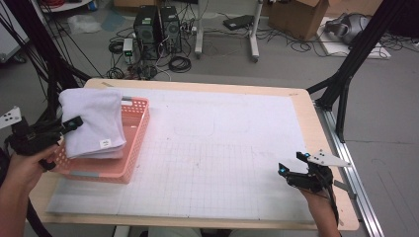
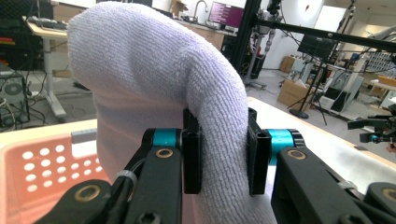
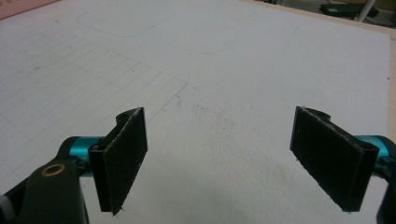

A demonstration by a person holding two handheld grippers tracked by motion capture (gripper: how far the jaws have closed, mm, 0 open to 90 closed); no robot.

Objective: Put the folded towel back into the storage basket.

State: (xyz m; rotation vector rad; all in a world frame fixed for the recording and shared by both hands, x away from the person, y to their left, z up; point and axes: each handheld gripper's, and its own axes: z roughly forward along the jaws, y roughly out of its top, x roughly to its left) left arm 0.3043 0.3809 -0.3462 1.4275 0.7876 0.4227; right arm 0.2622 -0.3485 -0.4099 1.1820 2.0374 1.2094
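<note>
Here the left hand-held gripper [image 1: 74, 123] clamps a folded white towel [image 1: 94, 121], which drapes over the pink basket [image 1: 136, 143] at the counter's [image 1: 301, 128] nine o'clock edge and hides most of its inside. The right hand-held gripper [image 1: 291, 165] hovers at four o'clock, jaws wide, empty. Open mat lies between them.
</note>
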